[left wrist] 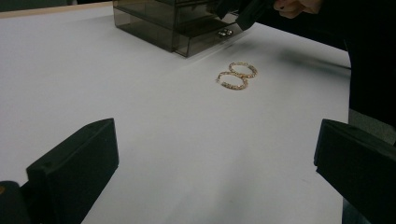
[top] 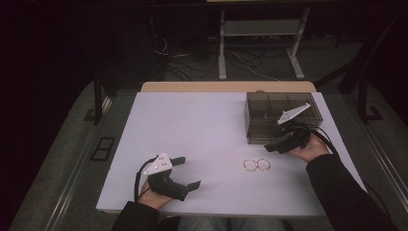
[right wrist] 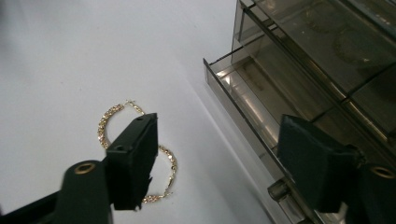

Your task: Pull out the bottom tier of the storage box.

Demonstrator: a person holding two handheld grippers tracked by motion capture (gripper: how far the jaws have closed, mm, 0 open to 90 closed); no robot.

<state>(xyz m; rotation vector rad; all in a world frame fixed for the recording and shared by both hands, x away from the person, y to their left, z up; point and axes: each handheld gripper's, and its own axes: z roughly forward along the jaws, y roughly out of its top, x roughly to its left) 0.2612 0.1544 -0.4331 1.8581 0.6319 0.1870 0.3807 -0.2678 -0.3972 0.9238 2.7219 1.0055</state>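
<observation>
Left gripper (top: 185, 172) jaws spread wide, empty, low over white table (top: 192, 125) | right gripper (top: 276, 144) jaws apart, empty, at front of smoky drawer box (top: 279, 103), drawer (right wrist: 243, 98) slightly out | two gold hoop earrings (top: 256, 165) touching, just before box

No readable text, label, brand or number appears anywhere

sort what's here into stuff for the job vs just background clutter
Likely the job:
two gold hoop earrings
smoky drawer box, drawer slightly open
right gripper at the drawer
left gripper, open, idle

Just around:
white table
metal frame and cables on floor
</observation>
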